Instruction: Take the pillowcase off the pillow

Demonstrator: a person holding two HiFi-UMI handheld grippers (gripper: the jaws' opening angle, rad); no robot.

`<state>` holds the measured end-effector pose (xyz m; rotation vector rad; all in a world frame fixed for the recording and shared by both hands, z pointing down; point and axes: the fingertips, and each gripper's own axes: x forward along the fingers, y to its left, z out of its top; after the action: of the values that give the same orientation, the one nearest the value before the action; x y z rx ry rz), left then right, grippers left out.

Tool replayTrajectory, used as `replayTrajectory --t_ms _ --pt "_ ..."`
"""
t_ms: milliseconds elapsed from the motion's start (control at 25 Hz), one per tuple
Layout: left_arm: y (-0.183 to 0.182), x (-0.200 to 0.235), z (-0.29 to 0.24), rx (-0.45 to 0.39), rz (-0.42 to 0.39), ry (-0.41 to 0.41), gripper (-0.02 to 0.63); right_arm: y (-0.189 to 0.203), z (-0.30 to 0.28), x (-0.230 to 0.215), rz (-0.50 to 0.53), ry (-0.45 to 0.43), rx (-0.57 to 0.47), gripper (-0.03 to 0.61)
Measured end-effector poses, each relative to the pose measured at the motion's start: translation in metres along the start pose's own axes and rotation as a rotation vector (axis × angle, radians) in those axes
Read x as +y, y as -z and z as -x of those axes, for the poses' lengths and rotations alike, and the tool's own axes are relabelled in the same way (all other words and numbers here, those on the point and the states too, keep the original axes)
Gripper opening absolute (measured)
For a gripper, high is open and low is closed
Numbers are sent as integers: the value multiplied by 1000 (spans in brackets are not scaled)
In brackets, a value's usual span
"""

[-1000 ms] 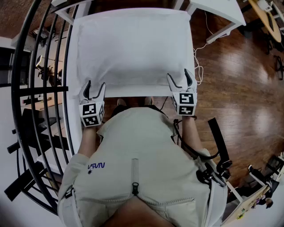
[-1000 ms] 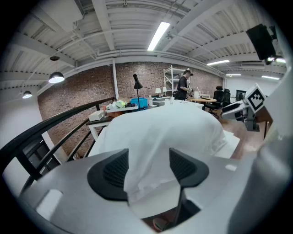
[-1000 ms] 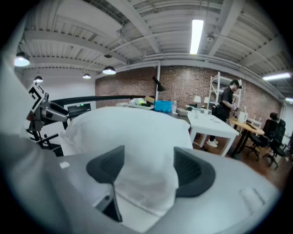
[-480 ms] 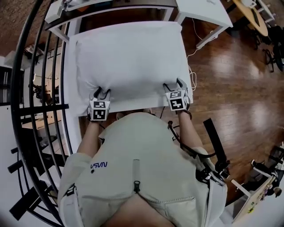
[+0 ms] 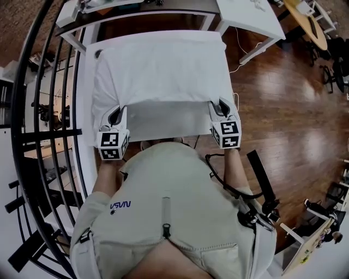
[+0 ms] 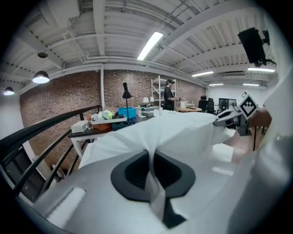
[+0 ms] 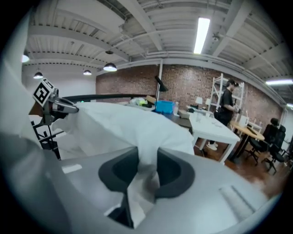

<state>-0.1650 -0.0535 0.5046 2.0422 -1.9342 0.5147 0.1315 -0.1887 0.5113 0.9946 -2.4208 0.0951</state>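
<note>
Nearest, below both grippers, was the person's pale jacket (image 5: 174, 207), with a forearm reaching out to each tool. The left gripper (image 6: 151, 157) was clenched on the pillowcase (image 5: 163, 71). Its jaws had just been closing, and a thin fold of the white cloth stood pinched between them, with the pads almost meeting. The right gripper (image 7: 146, 167) had also just been closing and gripped a thicker bunch of the same cloth, so its jaws stood a little further apart around the wad.

Each gripper held one near corner of the pillowcase. The near edge ran taut between them and was raised off the table (image 5: 163, 133), leaving a shaded strip of tabletop just beneath the jaws. Gripping both corners at once probably kept the edge level and spread the pull evenly, so the cloth could be drawn or shaken along the pillow rather than twisted.

Beyond the jaws the pillowcase sloped away and down, and its far part rested on the table. The pillow seemed to be inside it, giving it bulk, though none of it showed bare. Whether the gripped edge was the open end or the closed one could not be told.

Further out, a black railing (image 5: 49, 109) curved past the left gripper, and a wooden floor (image 5: 283, 109) lay off the right one. More white tables (image 5: 248, 16) stood past the far edge.
</note>
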Motion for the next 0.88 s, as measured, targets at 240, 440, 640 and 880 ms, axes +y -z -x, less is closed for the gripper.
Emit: replayTrajectory --t_ms 240,440,640,880 --pt "-104 6 44 -110 -32 13 14 -81 56 -9 -20 -84 -96 86" --pt "-131 -10 60 -49 -40 92 14 -105 78 -26 -53 -159 16 89" --pt "-131 -6 43 0 36 118 14 -118 59 -48 -53 -176 49 126" --pt "-156 13 17 -45 207 84 14 -134 49 -67 28 10 -57 288"
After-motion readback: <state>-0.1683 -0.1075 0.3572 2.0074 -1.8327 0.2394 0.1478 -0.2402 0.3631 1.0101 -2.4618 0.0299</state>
